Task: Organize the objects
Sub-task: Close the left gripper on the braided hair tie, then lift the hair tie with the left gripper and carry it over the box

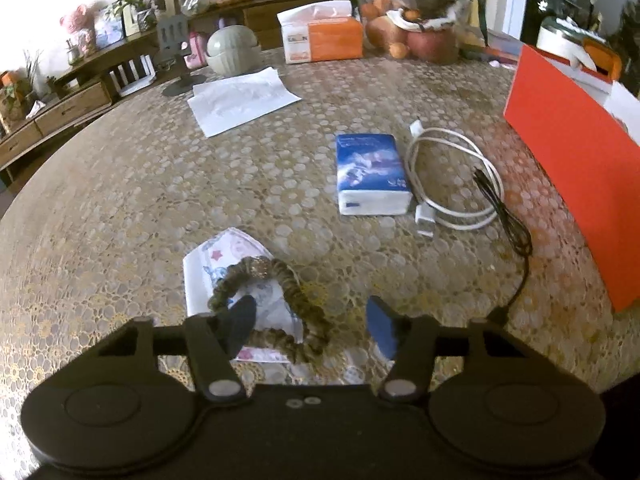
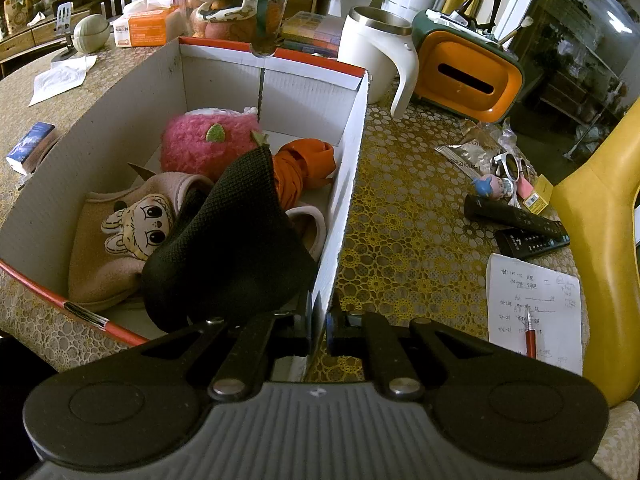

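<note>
The left gripper (image 1: 310, 322) is wide open over a soft, light scrunchie (image 1: 276, 300) on the surface (image 1: 120, 200); pinch its bunched side. The right gripper (image 2: 319, 330) is closed tight on the box (image 2: 344, 200) wall.

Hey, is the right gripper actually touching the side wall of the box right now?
Touching. The right wrist view shows the right gripper closed on the box wall, its fingers pressed against both faces of the cardboard edge.
</note>
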The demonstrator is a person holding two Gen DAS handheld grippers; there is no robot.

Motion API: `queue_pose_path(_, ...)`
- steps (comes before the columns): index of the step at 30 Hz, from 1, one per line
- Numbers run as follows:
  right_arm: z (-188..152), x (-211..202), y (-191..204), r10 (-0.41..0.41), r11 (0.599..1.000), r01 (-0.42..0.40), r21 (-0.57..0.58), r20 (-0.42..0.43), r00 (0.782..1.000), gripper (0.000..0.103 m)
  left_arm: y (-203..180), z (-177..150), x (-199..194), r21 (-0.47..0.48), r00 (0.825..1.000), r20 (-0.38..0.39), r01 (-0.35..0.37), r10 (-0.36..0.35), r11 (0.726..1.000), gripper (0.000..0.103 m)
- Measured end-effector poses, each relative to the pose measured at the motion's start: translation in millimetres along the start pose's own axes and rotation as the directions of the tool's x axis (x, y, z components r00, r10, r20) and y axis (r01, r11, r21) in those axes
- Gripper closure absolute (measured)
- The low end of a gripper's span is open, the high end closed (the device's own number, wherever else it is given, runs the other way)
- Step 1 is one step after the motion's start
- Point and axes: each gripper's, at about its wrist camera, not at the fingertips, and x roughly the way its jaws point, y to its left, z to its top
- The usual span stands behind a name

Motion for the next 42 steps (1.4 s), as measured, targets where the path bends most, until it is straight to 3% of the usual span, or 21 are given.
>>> queue_pose_path(14, -0.5, 0.0, -0.6, -0.001, 1.0, 0.001, -0.002, 0.0, 1.0, 0.097, 4.8, -1.3, 5.0, -0.058, 0.999, -0.025, 0.022, -0.024, 0.998, 0.095)
queue_pose_path(23, -0.5, -0.1, -0.3, -0.001, 1.0, 0.001, 0.0, 0.001, 1.0, 0.097, 23.4, 10.2, -9.0, -0.138, 0.999, 0.011, 0.049, -0.048, 0.989, 0.098)
queue_pose_path(35, -0.8, -0.8, -0.4, -0.002, 1.0, 0.002, -0.001, 0.001, 1.0, 0.097, 43.1, 44.2, -44.8, -0.252, 0.985, 0.093, 0.162, -0.143, 0.954, 0.098)
queue_pose_path(42, -0.8, -1.2, 0.0, -0.003, 1.0, 0.003, -0.003, 0.002, 1.0, 0.097, 24.0, 64.1, -61.6, -0.214, 0.968, 0.139, 0.238, -0.211, 0.947, 0.098)
